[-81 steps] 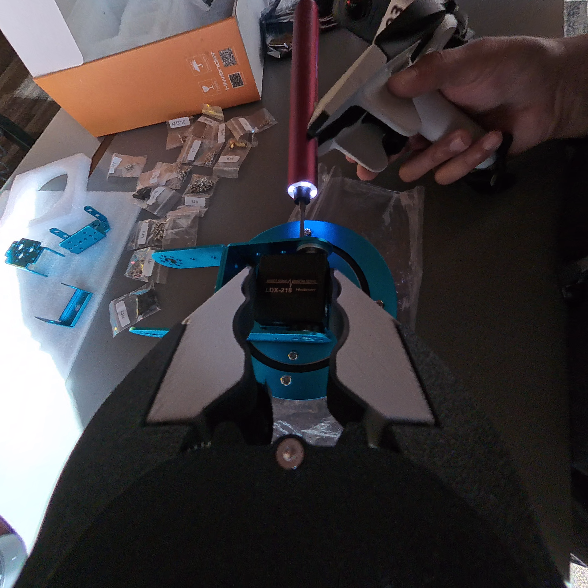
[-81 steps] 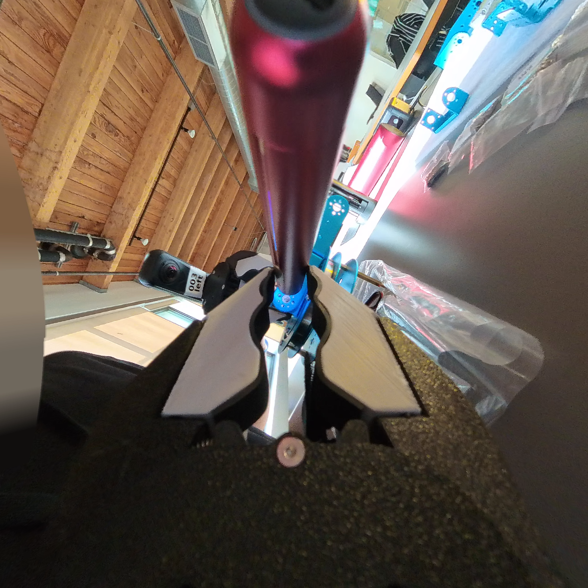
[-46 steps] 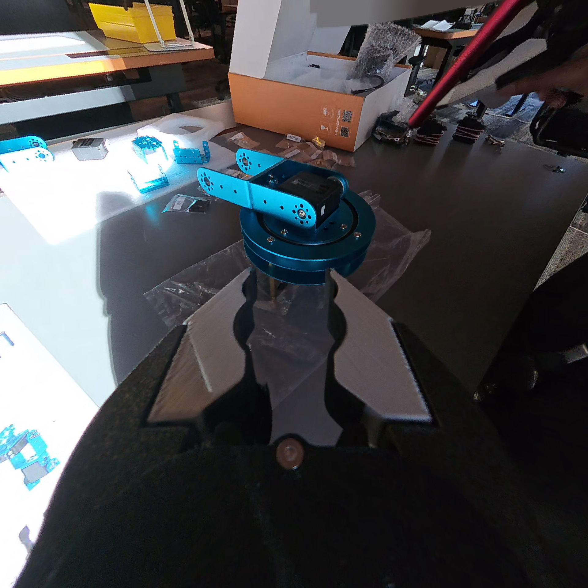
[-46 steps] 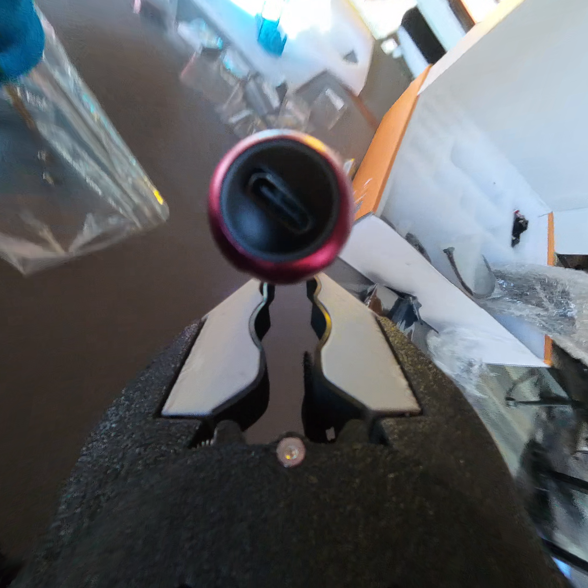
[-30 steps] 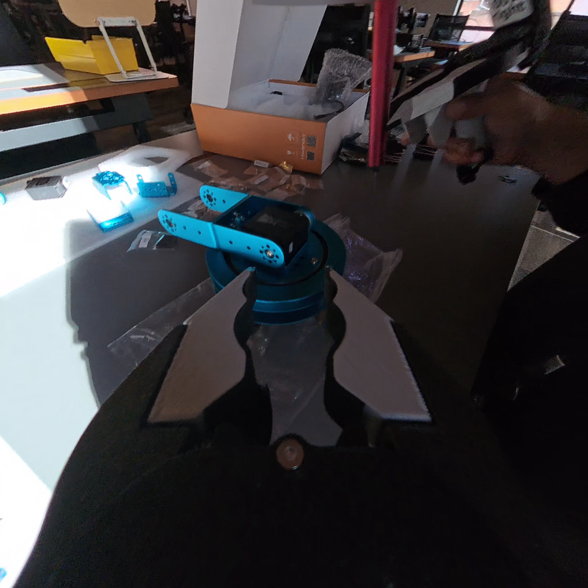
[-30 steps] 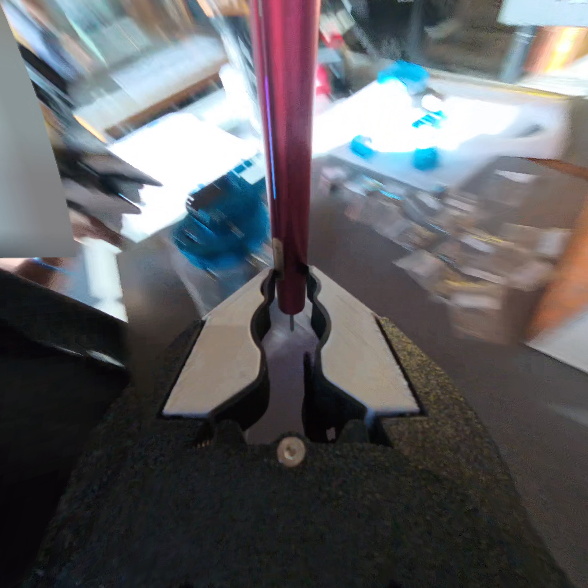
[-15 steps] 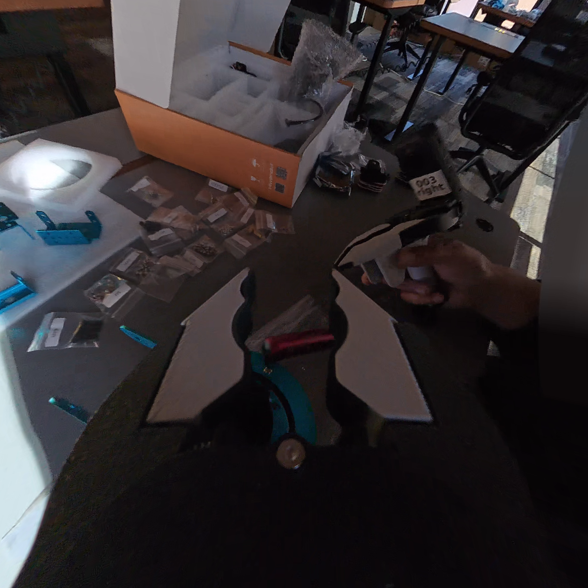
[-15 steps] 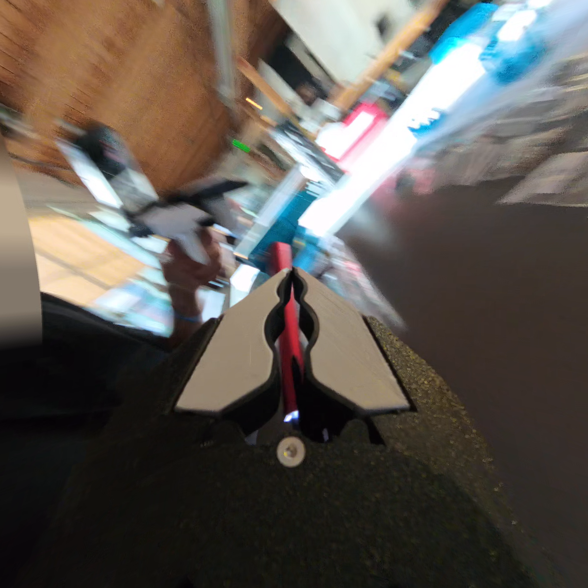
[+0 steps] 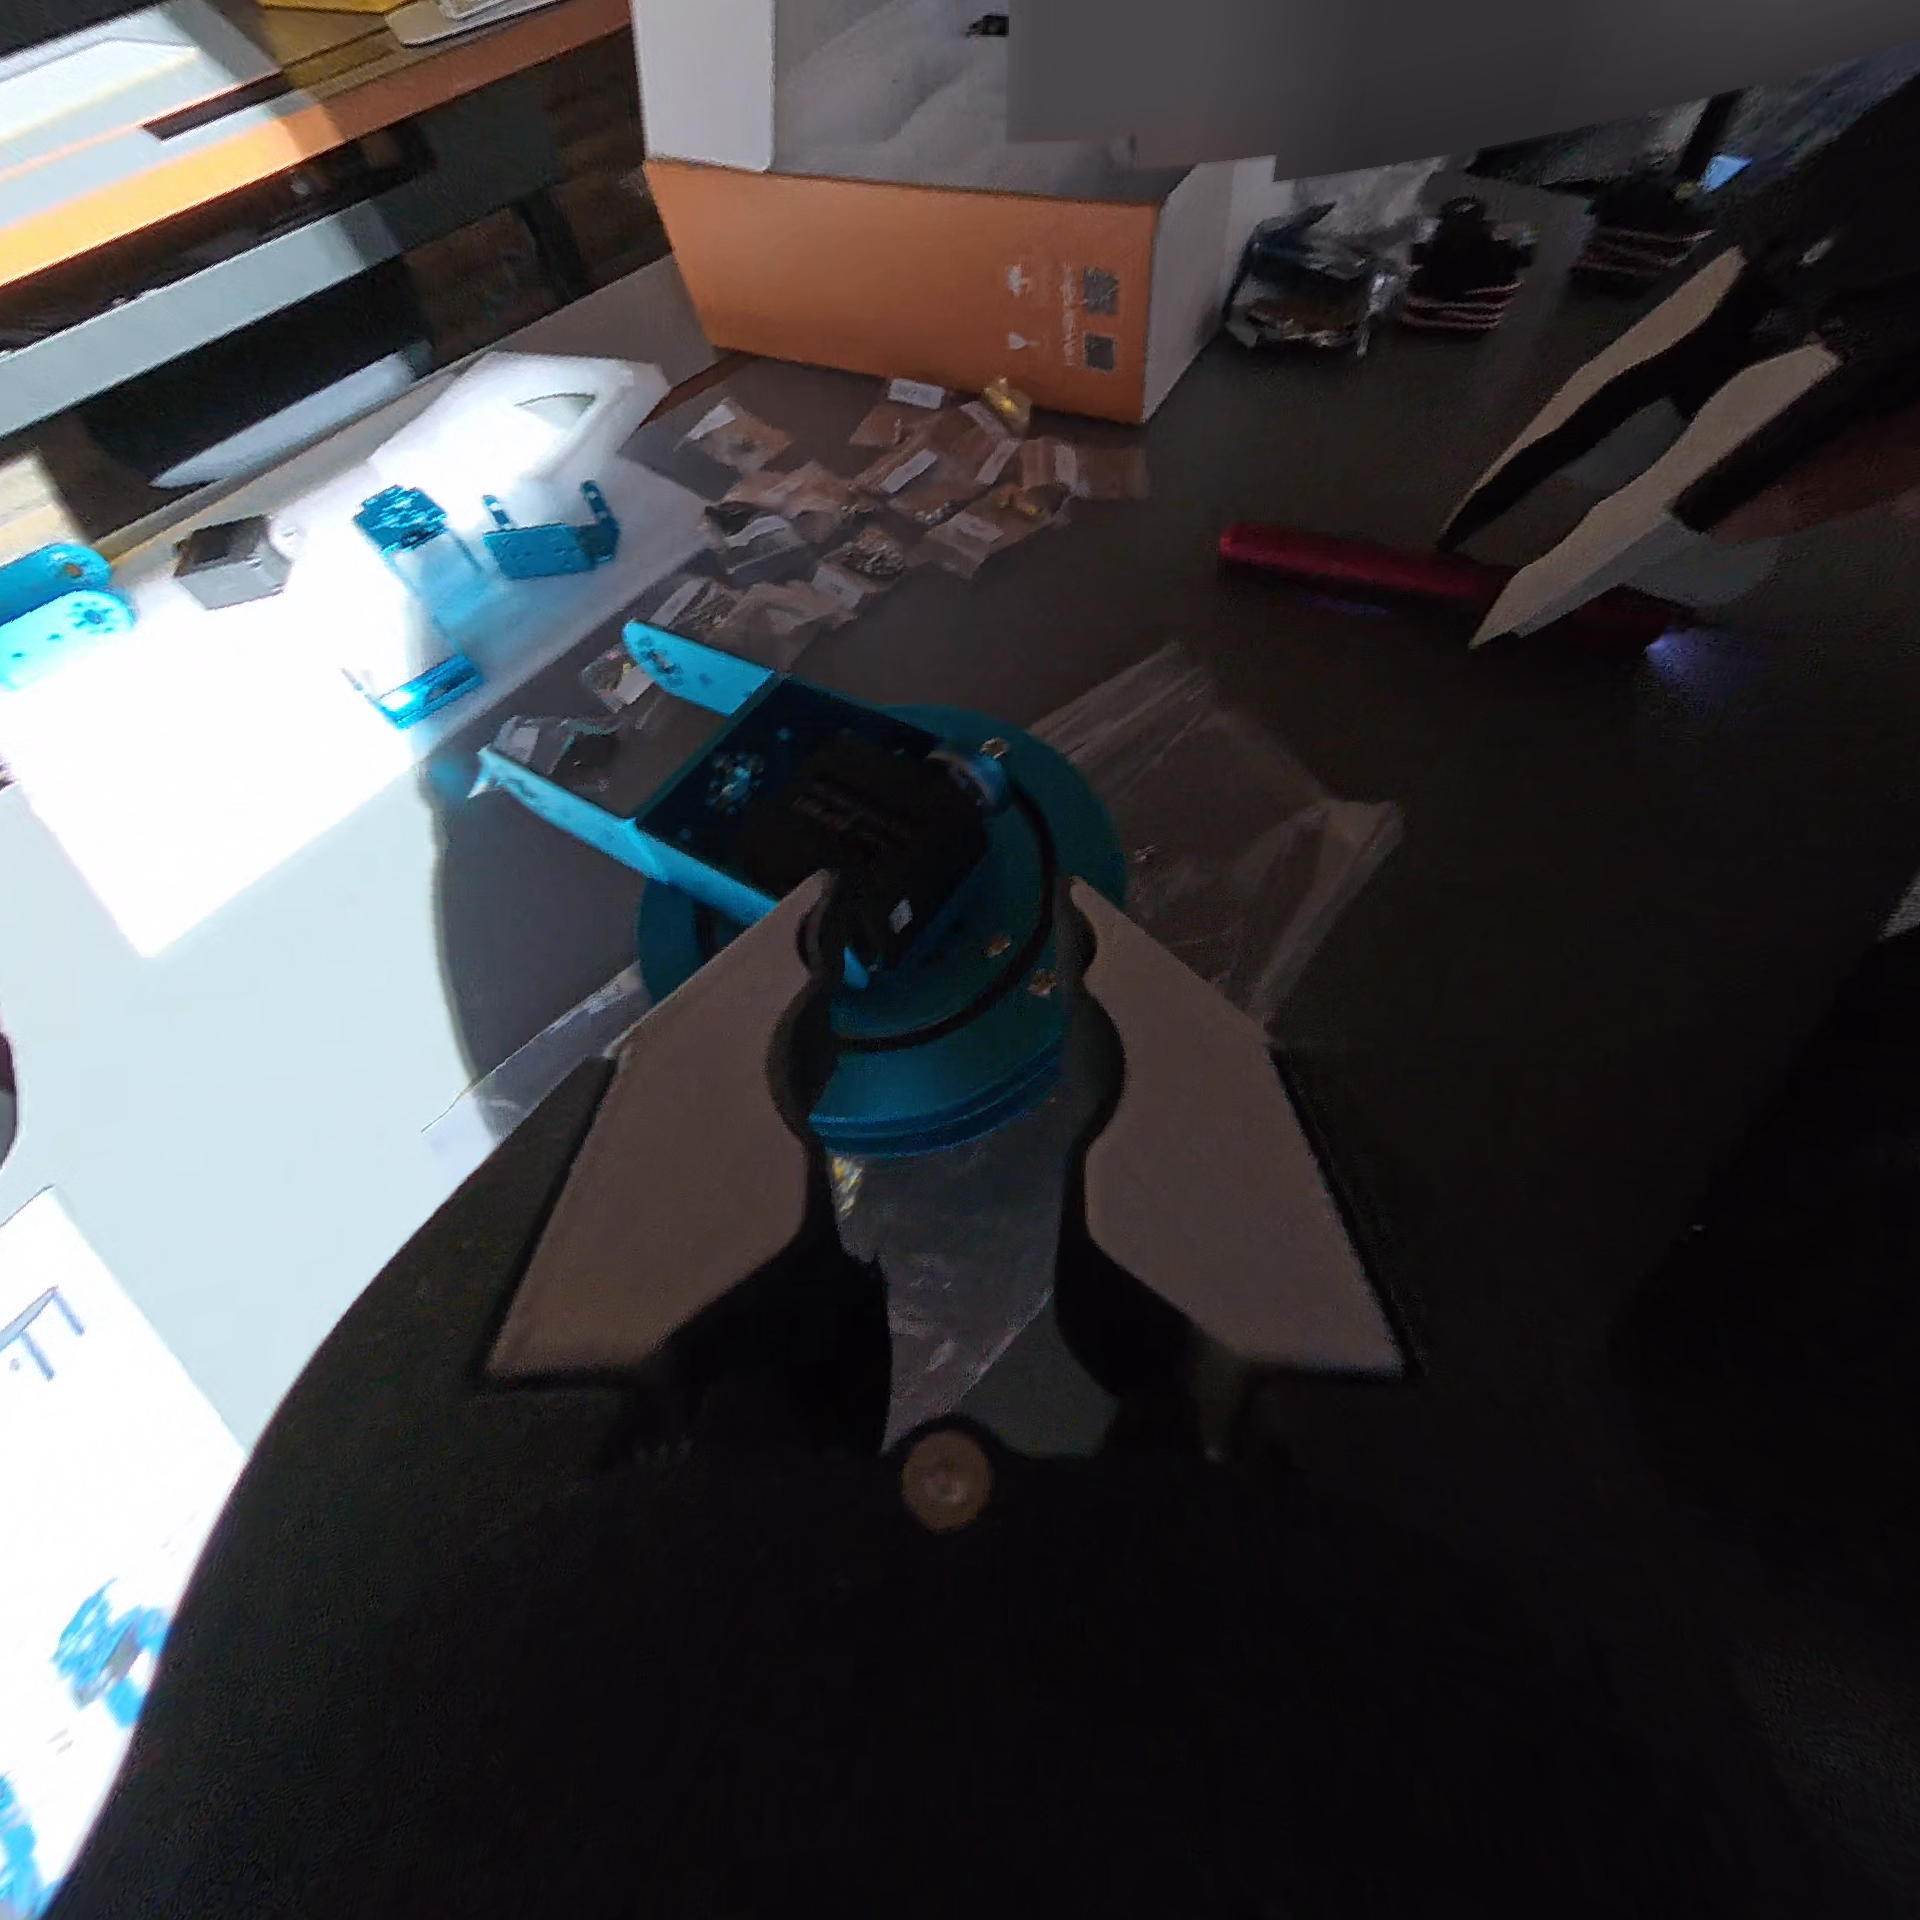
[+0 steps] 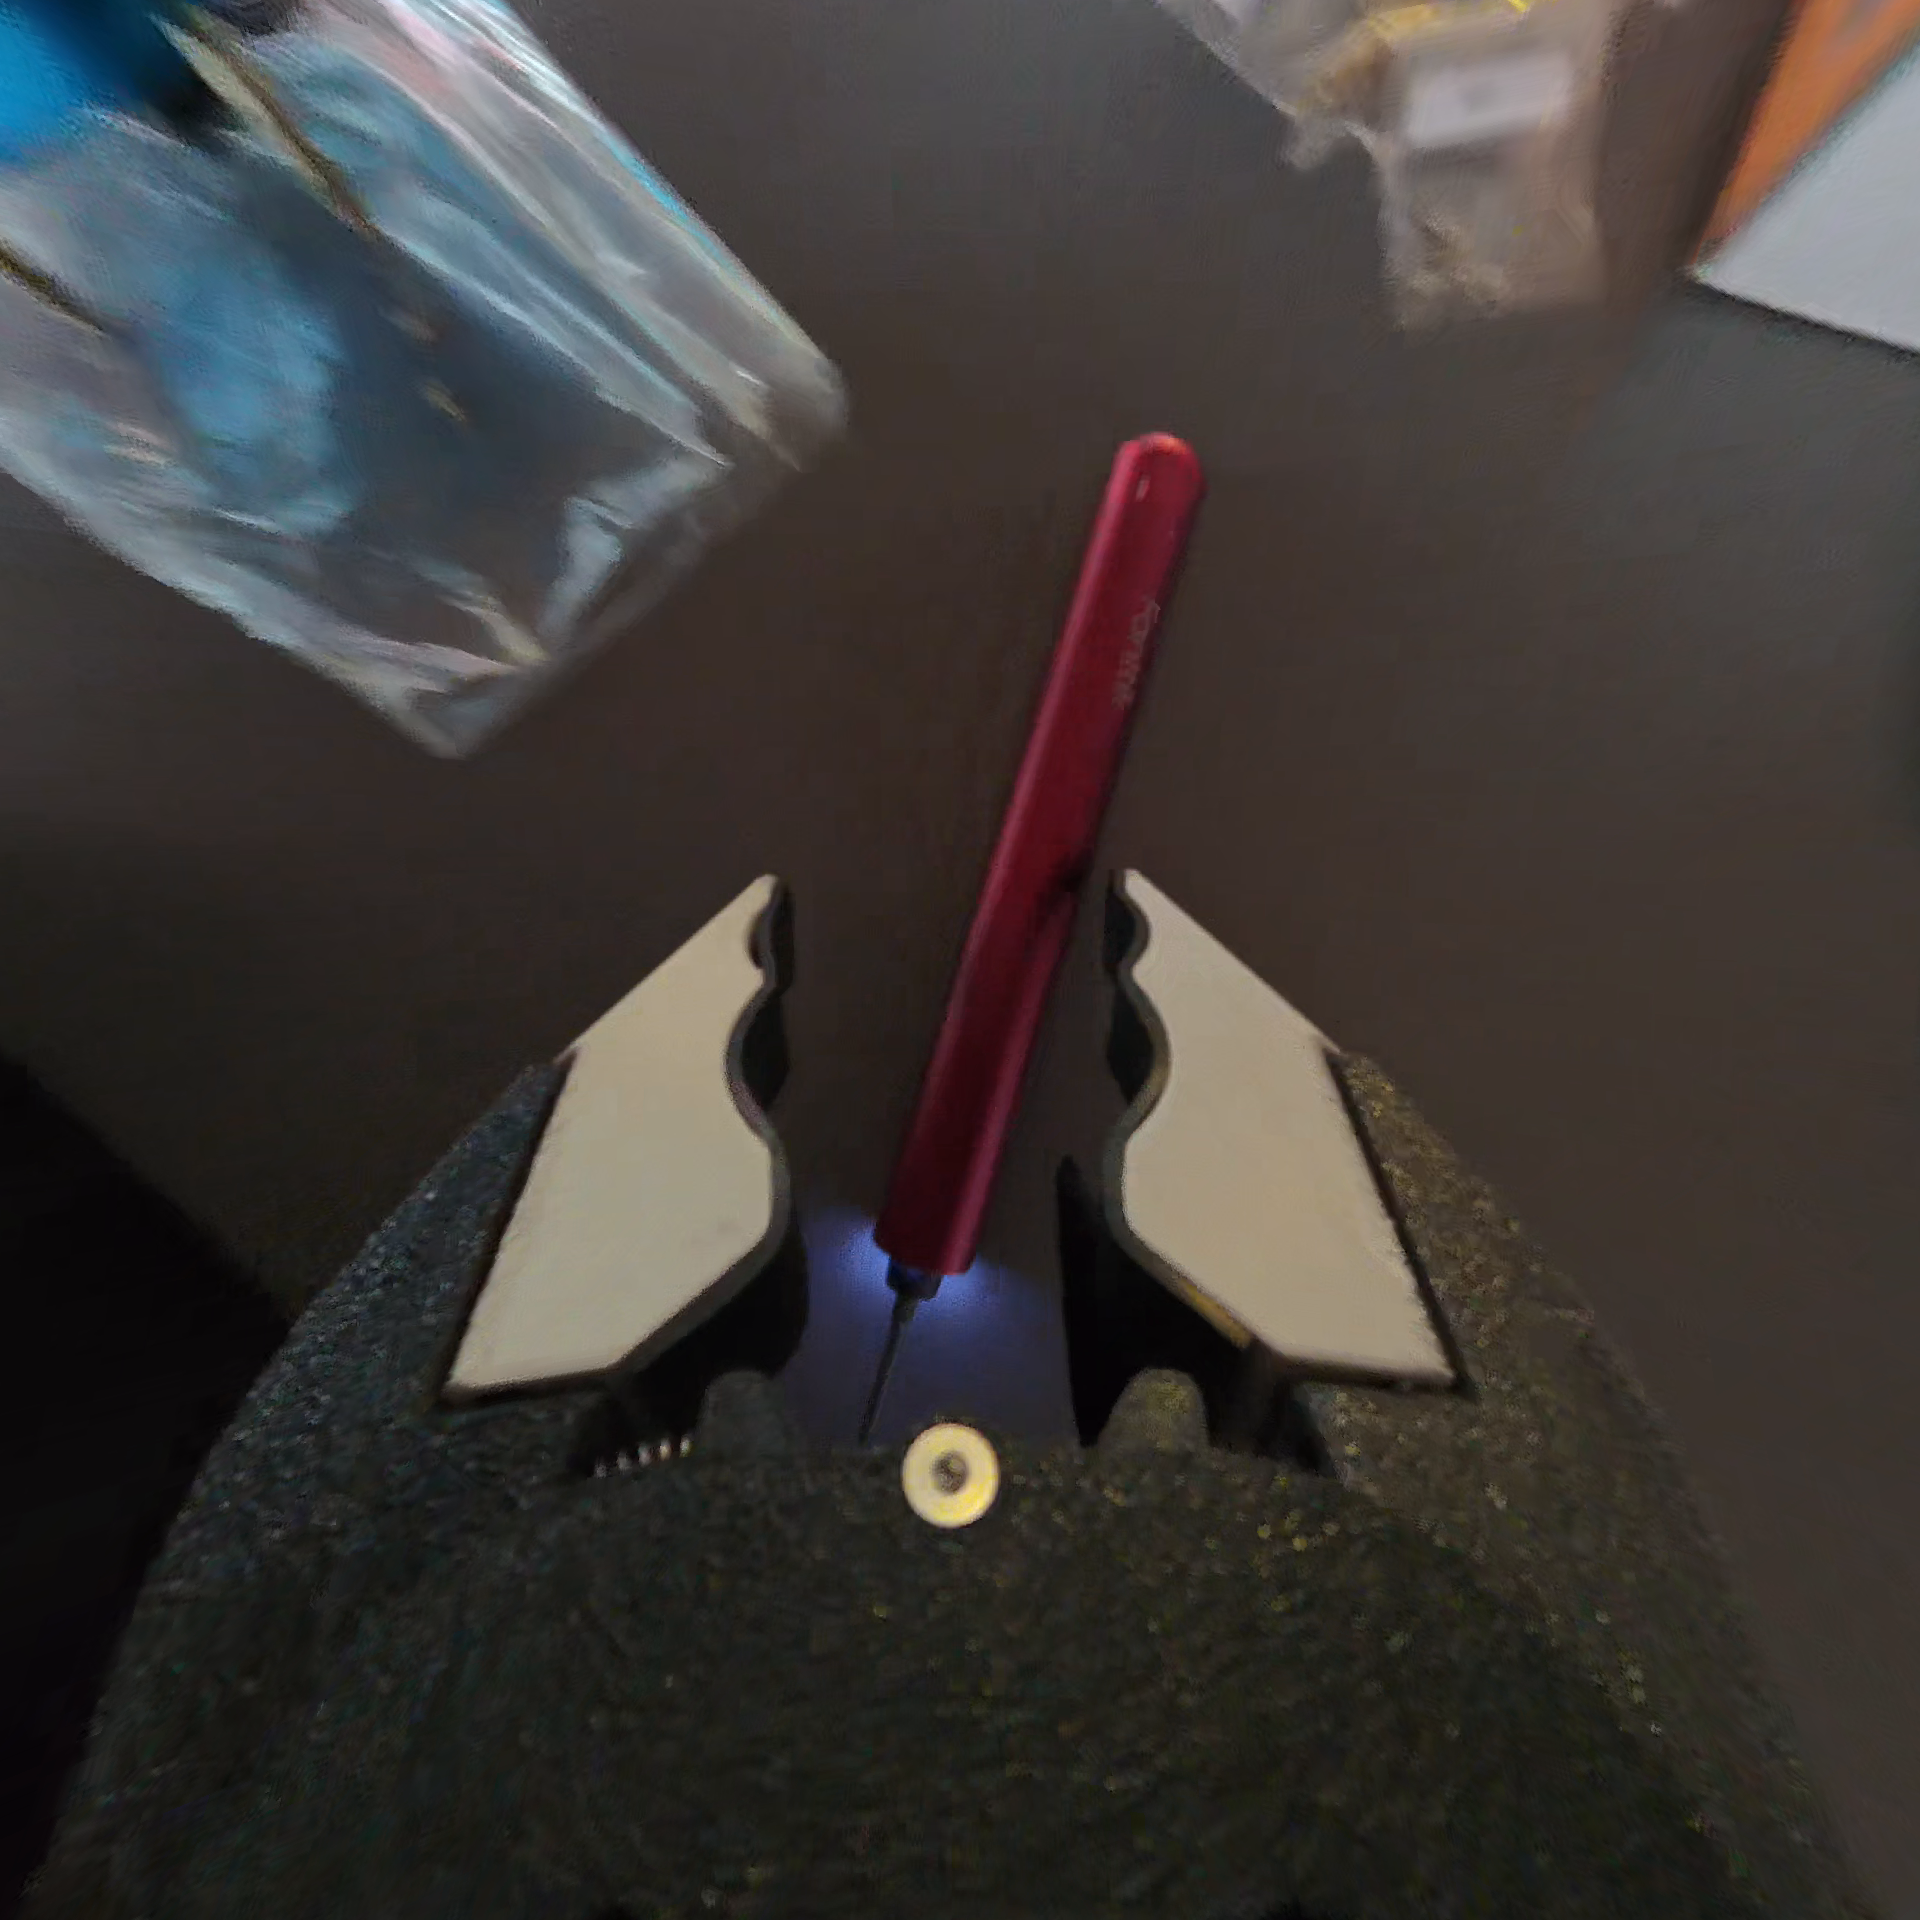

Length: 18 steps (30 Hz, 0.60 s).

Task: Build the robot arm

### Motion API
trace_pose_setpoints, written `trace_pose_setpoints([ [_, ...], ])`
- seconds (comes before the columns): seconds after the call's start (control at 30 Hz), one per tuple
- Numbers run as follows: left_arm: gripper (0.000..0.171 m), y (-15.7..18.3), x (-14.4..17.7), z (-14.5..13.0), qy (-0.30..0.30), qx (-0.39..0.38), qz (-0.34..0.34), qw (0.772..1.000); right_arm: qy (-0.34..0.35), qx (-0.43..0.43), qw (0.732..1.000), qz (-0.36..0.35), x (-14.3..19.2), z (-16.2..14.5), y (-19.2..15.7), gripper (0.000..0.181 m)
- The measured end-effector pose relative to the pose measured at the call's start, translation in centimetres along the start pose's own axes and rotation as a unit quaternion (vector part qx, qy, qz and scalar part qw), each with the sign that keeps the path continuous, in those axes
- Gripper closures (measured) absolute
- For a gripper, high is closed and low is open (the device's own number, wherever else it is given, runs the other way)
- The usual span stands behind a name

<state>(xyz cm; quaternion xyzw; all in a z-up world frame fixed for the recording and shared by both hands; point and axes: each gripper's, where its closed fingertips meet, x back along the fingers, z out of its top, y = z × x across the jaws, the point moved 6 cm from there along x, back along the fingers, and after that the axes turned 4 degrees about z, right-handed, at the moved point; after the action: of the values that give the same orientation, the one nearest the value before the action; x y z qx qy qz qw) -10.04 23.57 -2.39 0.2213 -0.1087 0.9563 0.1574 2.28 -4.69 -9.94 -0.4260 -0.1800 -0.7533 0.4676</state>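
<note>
A blue round base (image 9: 935,1081) with a black servo (image 9: 873,821) and a blue bracket (image 9: 686,675) stands on a clear plastic bag on the dark table. My left gripper (image 9: 948,909) is open, its fingertips either side of the base's near edge and not gripping it. A red electric screwdriver (image 10: 1049,831) lies flat on the table with its tip light on. It also shows in the left wrist view (image 9: 1351,566). My right gripper (image 10: 945,891) is open with the screwdriver loose between its fingers. It also shows at the right of the left wrist view (image 9: 1631,457).
An open orange and white box (image 9: 914,270) stands at the back. Several small bags of screws (image 9: 894,499) lie before it. Blue brackets (image 9: 540,540) and white foam (image 9: 520,426) lie at the left. A clear plastic bag (image 10: 395,436) lies left of the screwdriver. About 25 centimeters separates my left fingertips from my right.
The right gripper carried the screwdriver away from the base, laid it flat on the table and opened. The left gripper let go of the servo assembly and drew back over it.
</note>
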Motion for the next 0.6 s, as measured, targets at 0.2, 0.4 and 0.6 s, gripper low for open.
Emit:
trace_pose_setpoints([
  [0.2,0.133,-0.9,3.1,-1.7,0.020,0.028,0.018,0.999,-0.015,-0.044,0.997,-0.057,-0.4,-0.7,2.8,0.151],
  [0.4,0.133,-1.2,5.4,-3.3,0.024,0.023,0.047,0.998,-0.023,0.005,0.997,-0.077,-0.4,0.4,4.0,0.160],
  [0.6,0.134,-0.3,6.4,-5.0,0.016,0.024,0.058,0.998,-0.033,0.067,0.996,-0.047,-0.9,3.2,8.3,0.160],
])
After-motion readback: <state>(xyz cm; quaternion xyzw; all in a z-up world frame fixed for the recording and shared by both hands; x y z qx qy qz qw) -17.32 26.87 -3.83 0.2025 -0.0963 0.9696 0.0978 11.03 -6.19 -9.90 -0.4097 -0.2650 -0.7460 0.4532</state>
